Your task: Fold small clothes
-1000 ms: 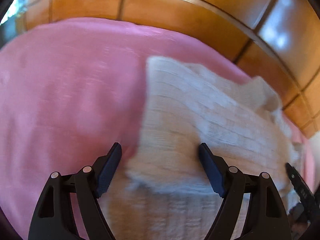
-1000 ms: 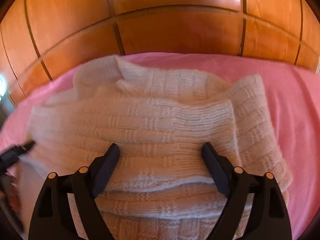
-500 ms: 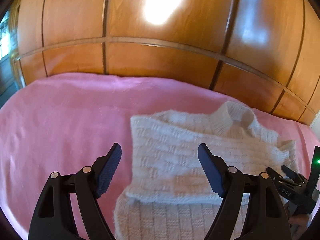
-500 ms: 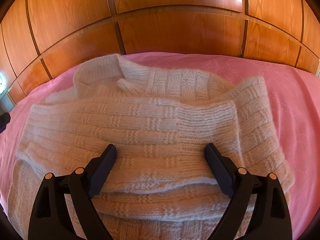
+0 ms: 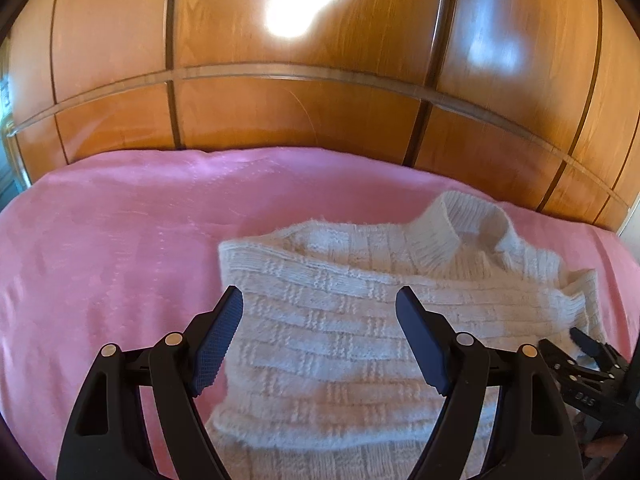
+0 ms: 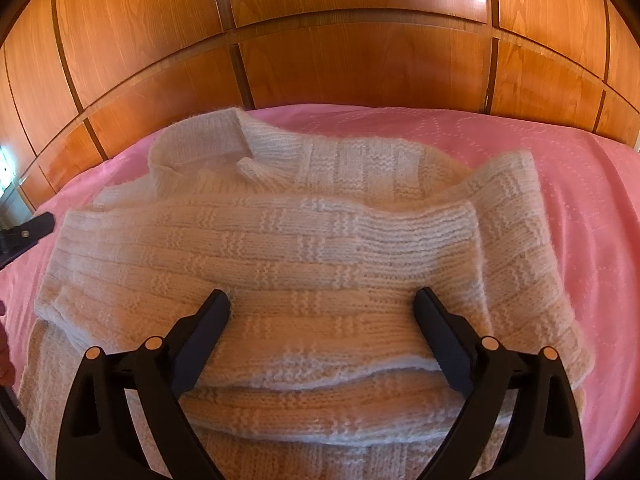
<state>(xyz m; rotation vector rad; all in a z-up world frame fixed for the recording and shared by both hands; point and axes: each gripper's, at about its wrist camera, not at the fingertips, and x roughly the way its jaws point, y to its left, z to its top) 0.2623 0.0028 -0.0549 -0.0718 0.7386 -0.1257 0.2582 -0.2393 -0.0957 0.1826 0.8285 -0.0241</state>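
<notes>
A cream knitted sweater [image 5: 360, 320] lies on a pink bedspread [image 5: 120, 248], its sleeves folded across the body and its collar [image 5: 468, 220] toward the wooden panels. My left gripper [image 5: 320, 296] hovers open above the sweater's left edge, with nothing pinched. In the right wrist view the sweater [image 6: 300, 248] fills the middle. My right gripper [image 6: 322, 296] hangs over the folded sleeve with its jaws opening; the knit lies under them, and the pads do not press it. The right gripper's tip [image 5: 584, 344] shows at the sweater's right edge, and the left gripper's tip [image 6: 36, 226] at its left edge.
Glossy wooden panels [image 5: 320, 112] rise just behind the bed. The pink bedspread [image 6: 580, 184] spreads wide to the sweater's left and right. Part of a hand [image 6: 4, 360] shows at the left edge of the right wrist view.
The left gripper has risen and rolled level, away from the sweater's left edge, so more of the bed shows. The right gripper's jaws have spread a little wider; it has kept its place.
</notes>
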